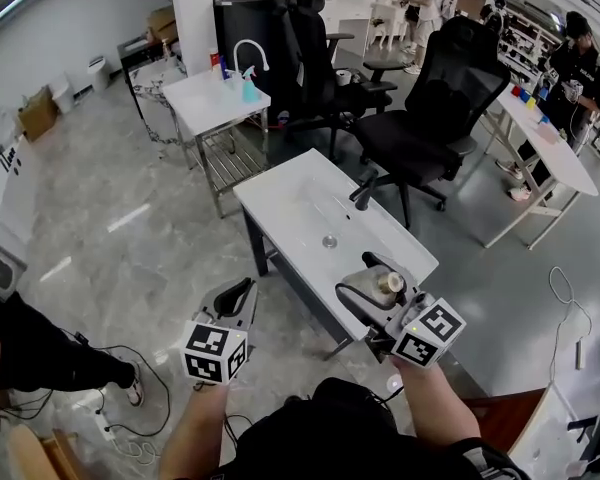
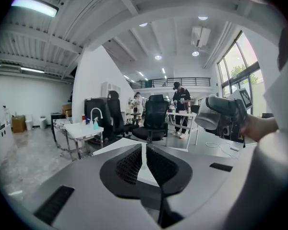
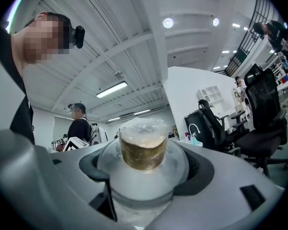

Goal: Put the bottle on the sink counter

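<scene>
The white sink counter (image 1: 280, 190) lies directly beneath and ahead of the bottle (image 1: 368, 288). The bottle hangs over the counter's near edge, tilted with its cap up, and the right gripper (image 1: 372, 296) is clamped on it. The left gripper (image 1: 234, 296), jaws together and empty, is off the counter's near-left side.

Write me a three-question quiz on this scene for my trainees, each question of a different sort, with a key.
1. Short answer: which gripper holds the bottle?
2. True or false: the bottle stands on the sink counter.
3. Multiple choice: what is between the jaws of the left gripper? A) the bottle B) nothing C) a cloth

Key
1. The right gripper, its jaws closed on the bottle.
2. False: it is held in the air, not resting on the sink counter.
3. B: its jaws are together and hold nothing.
</scene>
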`<state>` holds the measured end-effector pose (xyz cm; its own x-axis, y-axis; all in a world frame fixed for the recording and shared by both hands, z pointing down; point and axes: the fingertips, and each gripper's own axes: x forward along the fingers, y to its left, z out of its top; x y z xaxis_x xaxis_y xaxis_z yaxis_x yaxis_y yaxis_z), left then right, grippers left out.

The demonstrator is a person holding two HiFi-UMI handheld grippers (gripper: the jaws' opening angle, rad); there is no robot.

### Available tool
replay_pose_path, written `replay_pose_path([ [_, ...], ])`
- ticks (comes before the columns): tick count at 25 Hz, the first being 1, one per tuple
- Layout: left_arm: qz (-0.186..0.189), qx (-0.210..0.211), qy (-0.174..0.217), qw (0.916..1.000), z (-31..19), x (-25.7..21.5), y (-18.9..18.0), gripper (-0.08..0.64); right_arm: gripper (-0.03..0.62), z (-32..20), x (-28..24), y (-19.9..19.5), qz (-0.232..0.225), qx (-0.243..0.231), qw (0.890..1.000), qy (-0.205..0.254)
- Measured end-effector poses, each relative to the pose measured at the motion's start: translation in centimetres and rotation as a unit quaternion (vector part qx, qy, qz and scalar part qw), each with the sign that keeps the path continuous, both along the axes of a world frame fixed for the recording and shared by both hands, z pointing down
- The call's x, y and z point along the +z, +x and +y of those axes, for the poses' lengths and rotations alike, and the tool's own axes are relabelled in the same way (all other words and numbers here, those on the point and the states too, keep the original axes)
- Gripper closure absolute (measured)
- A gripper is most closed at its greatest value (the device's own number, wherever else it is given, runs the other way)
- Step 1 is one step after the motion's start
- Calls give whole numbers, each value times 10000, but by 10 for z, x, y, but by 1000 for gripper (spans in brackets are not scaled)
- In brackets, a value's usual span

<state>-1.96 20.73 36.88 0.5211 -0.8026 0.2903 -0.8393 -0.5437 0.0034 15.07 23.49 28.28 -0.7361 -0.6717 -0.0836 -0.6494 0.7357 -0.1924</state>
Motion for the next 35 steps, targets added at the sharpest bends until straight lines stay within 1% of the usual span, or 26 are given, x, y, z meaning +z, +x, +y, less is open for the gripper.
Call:
replay_pose_path([
  [3, -11, -22, -11, 10000, -18, 1, -10, 528, 236, -20, 6, -9, -6, -33, 10000, -88],
  [8, 15, -105, -164, 9998, -59, 17, -24, 528, 236, -67, 21, -22, -60, -104, 9997, -204],
  [14, 40, -256, -286, 9993, -134, 30, -34, 528, 236, -145, 37, -34, -84, -224, 9994, -259],
  [18, 18, -216, -426, 9989, -178, 34, -35, 528, 236, -189, 42, -40, -65, -270, 9991, -308],
  [21, -17, -200, -534, 9984, -215, 42, -35, 528, 238, -221, 49, -39, -16, -228, 9992, -319],
  [25, -48, -143, -724, 9973, -259, 54, -29, 529, 238, -258, 60, -35, -67, -142, 9990, -430],
  [28, -104, -89, -721, 9973, -288, 54, -24, 531, 238, -280, 63, -30, -130, -99, 9989, -450],
  [31, -159, 32, -661, 9977, -311, 48, -15, 531, 238, -297, 67, -20, -216, 58, 9987, -450],
  [35, -227, 86, -619, 9978, -331, 45, -16, 531, 238, -312, 71, -20, -240, 143, 9985, -478],
])
